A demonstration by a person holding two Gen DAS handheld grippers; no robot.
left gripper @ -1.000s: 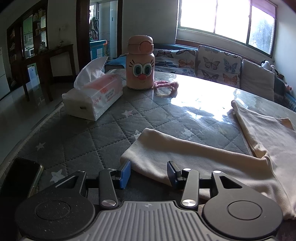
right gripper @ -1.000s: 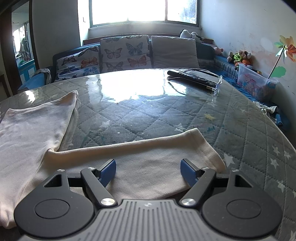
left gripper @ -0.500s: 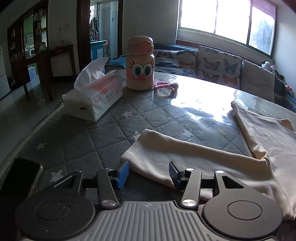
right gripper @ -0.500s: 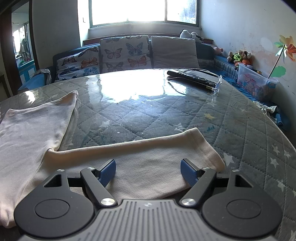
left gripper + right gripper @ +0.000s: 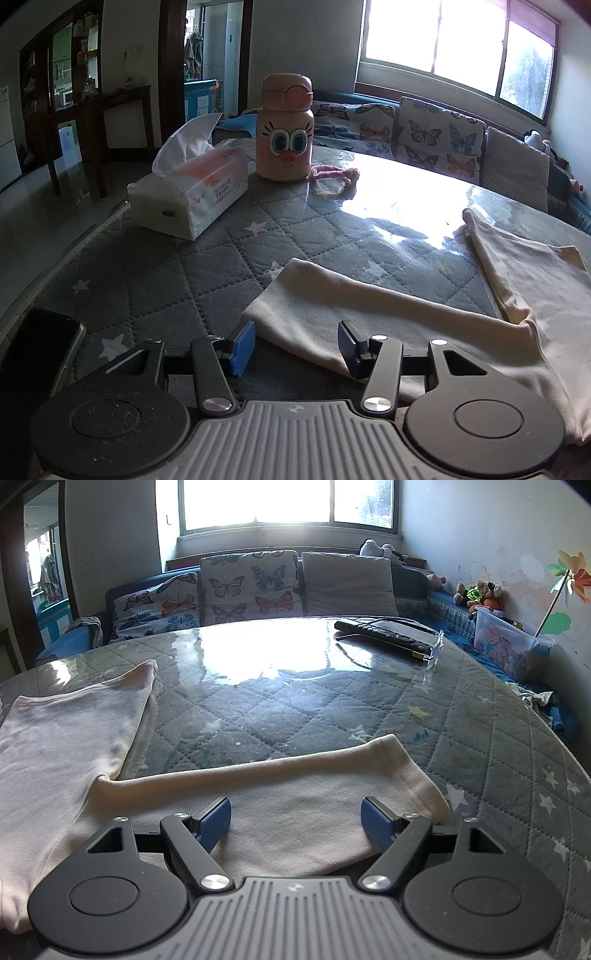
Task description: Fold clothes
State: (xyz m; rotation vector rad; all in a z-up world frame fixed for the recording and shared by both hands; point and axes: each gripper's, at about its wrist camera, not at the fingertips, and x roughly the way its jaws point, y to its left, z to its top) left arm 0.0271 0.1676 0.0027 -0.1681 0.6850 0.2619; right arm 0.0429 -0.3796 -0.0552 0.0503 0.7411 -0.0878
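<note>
The cream long-sleeved cotton garment (image 5: 295, 805) lay unfolded, sleeves outstretched; left gripper (image 5: 295, 341) and right gripper (image 5: 295, 823) (jaws spread, holding nothing) hovered over sleeves, so folding seemingly remained.

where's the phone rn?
Left wrist view only: the phone lies at the table's near left edge, left of the left tool, nearer the camera than the tissue pack.
</note>
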